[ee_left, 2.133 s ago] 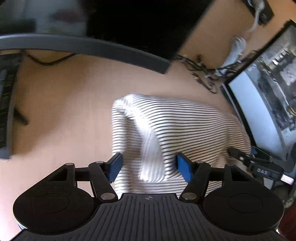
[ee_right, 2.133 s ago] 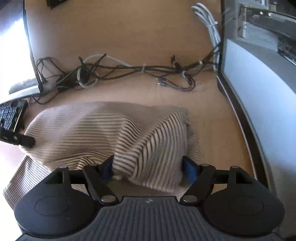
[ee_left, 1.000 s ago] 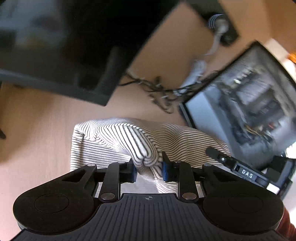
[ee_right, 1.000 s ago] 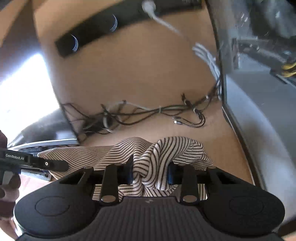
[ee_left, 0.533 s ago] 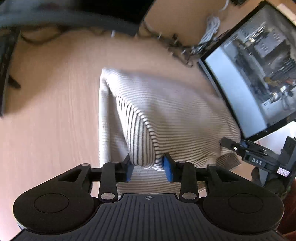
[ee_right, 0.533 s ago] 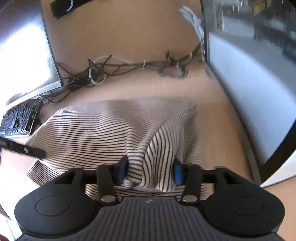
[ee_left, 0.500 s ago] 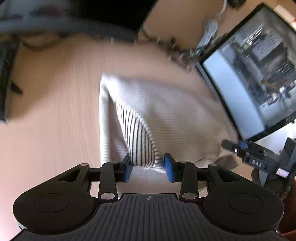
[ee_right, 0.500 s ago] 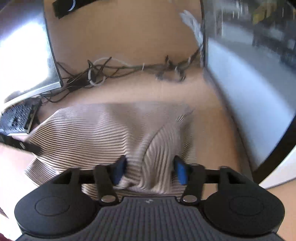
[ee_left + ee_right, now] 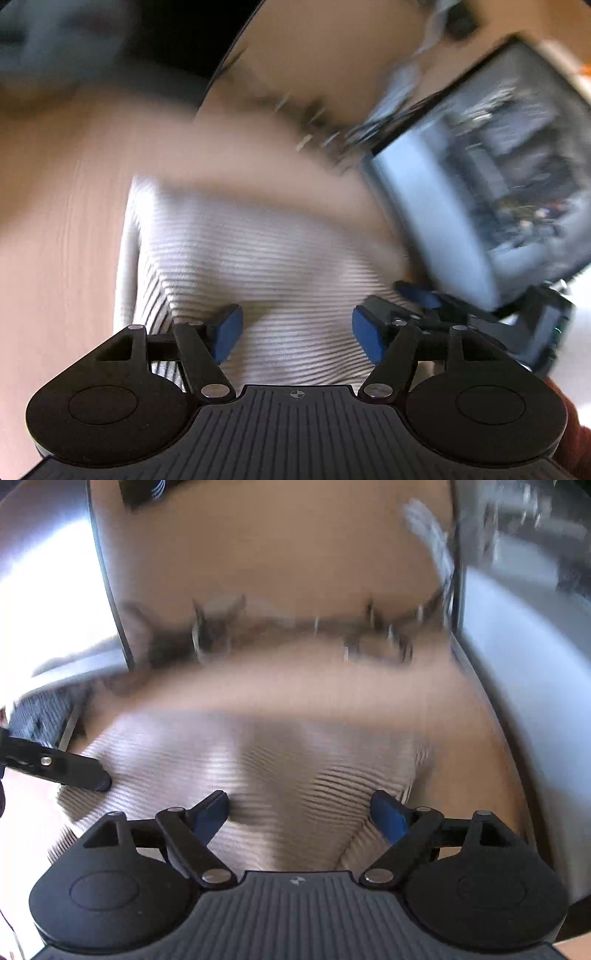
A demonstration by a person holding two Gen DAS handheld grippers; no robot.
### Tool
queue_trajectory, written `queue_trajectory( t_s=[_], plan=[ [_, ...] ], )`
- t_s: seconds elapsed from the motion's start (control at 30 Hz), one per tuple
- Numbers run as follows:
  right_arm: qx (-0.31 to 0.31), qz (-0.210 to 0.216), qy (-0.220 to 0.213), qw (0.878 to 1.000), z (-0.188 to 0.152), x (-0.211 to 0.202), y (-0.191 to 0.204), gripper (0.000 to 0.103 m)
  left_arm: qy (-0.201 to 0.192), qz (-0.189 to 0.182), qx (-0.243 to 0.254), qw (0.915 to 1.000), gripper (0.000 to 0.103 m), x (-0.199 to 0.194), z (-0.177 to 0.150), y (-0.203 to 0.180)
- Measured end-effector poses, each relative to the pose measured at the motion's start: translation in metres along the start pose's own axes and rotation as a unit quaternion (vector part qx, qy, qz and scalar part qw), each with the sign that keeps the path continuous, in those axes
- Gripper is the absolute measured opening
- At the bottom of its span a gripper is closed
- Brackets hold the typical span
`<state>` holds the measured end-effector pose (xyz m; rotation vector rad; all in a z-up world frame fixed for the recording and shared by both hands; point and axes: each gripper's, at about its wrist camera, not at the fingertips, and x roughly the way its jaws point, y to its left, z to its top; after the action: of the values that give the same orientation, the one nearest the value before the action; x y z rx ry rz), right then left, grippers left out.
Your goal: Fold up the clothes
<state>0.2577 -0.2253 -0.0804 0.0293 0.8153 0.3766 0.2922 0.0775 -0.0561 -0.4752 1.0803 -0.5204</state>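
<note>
Cloth lies under both tools: the striped shirt (image 9: 266,258) is spread on the desk (image 9: 62,229), folded over itself, its near part right below the left gripper (image 9: 297,328) and the right gripper (image 9: 299,810). Both sets of jaws have just been opening and now stand wide, pads clear of the fabric, with the shirt lying loose between and beneath them (nothing is pinched in either view).

By my reading this is the release at the end of one fold: the carried edge has been laid down on the shirt and let go. The next move likely calls for lifting both grippers clear without snagging the cloth, then picking a new edge or side of the shirt to bring across, or pressing the fold flat.

Left of the shirt, bare desk gives open room. Just right of the shirt stands a monitor (image 9: 524,709), close to that edge, so a sideways sweep there is cramped. Beyond the shirt's far edge runs a strip of bare desk, then a tangle of cables (image 9: 295,631), well apart from the cloth. Far left of the shirt sit a keyboard (image 9: 44,712) and a second monitor (image 9: 55,590). Both views are blurred, so finer folds cannot be told.
</note>
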Motion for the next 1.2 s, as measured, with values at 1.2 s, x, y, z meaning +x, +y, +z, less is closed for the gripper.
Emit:
queue_trajectory(
  t_s=[1.2],
  plan=[
    [0.049,-0.072,0.02,0.996,-0.033,-0.014,0.031,0.103,0.016,-0.063,0.035,0.9972,0.103,-0.001,0.007,-0.011]
  ],
)
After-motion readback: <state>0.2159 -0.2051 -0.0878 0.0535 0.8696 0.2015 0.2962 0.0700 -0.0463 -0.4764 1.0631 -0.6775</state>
